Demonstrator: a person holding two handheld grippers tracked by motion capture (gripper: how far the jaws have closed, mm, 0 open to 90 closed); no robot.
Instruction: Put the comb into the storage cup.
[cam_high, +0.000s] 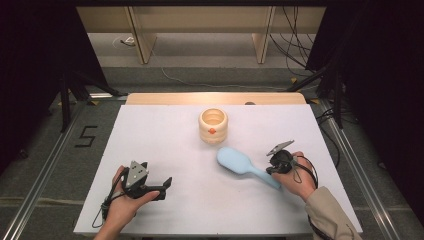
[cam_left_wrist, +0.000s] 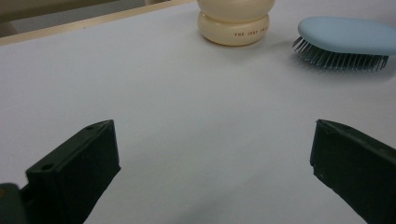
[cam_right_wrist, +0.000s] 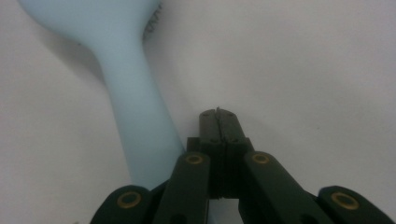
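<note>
A light blue hairbrush (cam_high: 240, 162) lies bristles down on the white table top (cam_high: 200, 200), its handle pointing to the front right. My right gripper (cam_high: 272, 170) sits at the handle's end. Seen from the right gripper view, the right gripper (cam_right_wrist: 218, 116) is shut with nothing between its jaws, and the hairbrush handle (cam_right_wrist: 130, 102) runs just to their left and under the gripper body. My left gripper (cam_high: 162, 187) rests at the front left, open and holding nothing. Its jaws stand wide apart in the left gripper view (cam_left_wrist: 215, 149), pointed toward the brush head (cam_left_wrist: 348, 37).
A cream ribbed jar (cam_high: 213, 125) with a small orange mark stands at the middle back of the table; its base (cam_left_wrist: 235, 28) shows beside the brush. A wooden strip (cam_high: 215, 98) borders the far edge. Metal rails and cables run along both sides on the floor.
</note>
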